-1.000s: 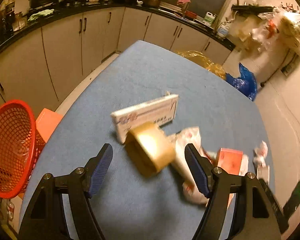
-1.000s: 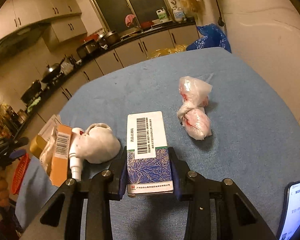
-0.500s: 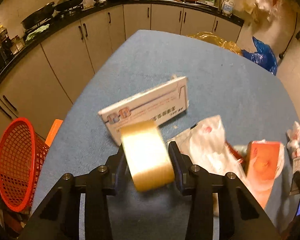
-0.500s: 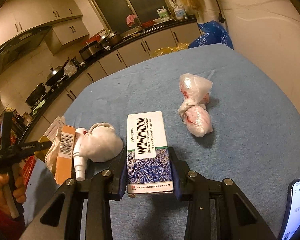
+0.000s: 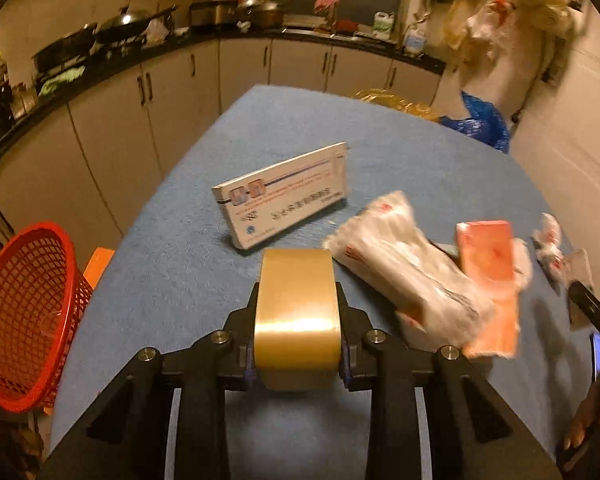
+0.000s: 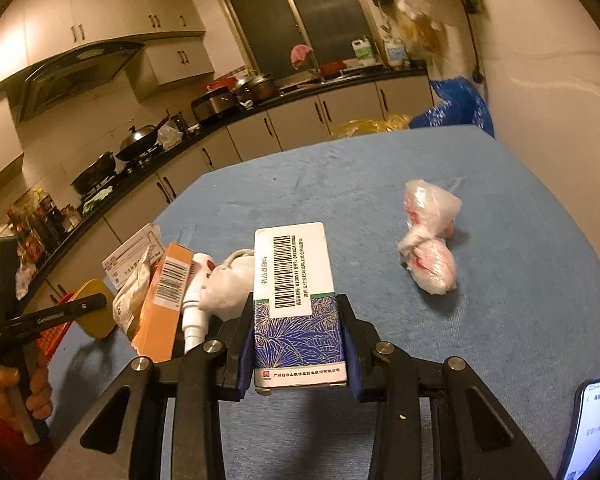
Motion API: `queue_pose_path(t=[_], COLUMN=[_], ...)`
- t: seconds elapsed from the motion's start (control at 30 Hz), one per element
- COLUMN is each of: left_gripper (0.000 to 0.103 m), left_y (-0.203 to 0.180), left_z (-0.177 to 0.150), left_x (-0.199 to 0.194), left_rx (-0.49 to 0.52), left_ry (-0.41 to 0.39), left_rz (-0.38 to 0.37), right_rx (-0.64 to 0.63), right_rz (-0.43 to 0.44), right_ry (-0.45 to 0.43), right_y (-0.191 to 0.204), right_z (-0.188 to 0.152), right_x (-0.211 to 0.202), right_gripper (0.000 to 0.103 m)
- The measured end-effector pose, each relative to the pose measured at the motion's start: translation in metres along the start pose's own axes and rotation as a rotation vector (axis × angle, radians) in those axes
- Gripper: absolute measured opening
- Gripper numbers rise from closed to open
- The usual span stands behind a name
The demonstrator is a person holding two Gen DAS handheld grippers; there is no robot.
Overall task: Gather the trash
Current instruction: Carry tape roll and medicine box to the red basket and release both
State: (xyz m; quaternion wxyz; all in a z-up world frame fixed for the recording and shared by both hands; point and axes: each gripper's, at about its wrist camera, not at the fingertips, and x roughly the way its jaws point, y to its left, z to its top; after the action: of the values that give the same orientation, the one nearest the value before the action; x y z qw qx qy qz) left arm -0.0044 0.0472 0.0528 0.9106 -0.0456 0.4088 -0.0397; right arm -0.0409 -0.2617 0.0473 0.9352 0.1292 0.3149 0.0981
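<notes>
Blue table [image 5: 380, 152]: left gripper [image 5: 298, 340] closing on tape roll [image 5: 296, 312] (right gripper [image 6: 298, 344] clamps medicine box [image 6: 294, 280]).

Far table [image 6: 340, 168] bare; knotted bag [image 6: 430, 240] right; clutter [image 6: 172, 280] left

A glossy tan roll of tape [image 5: 296, 316] stands on edge between the left gripper [image 5: 298, 354] fingers. A blue-patterned box [image 6: 298, 308] (barcode facing up) sits upright between the right gripper [image 6: 298, 354] fingers.
</notes>
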Motion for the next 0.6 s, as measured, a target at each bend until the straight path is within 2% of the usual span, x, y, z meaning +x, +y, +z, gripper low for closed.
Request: queue_pose_path(t=[0.13,0.23,0.33,0.6], left_gripper=[0.029,0.029,0.029,0.029], left_y=[-0.014,-0.021,-0.029,-0.031], left_z=[-0.010,-0.014,-0.018,-0.026], left_x=[-0.017,-0.027,-0.041,-0.066], left_rx=[0.030,0.048,0.069,0.082], left_ry=[-0.029,-0.037,-0.058,-0.089], left_rz=[-0.035,-0.068,-0.096,-0.115], right_rx=[-0.006,0.016,-0.024,-0.082], right_rz=[-0.025,0.020,0.027,0.104], right_ry=[-0.011,0.006,-0.008,-0.006], right_y=[0.012,0.025,0.042,0.085], right_z=[-0.002,-0.009,-0.013,-0.020], right_x=[-0.009,-0.015,-0.027,-0.041], right_gripper=[0.039,0.039,0.039,0.039])
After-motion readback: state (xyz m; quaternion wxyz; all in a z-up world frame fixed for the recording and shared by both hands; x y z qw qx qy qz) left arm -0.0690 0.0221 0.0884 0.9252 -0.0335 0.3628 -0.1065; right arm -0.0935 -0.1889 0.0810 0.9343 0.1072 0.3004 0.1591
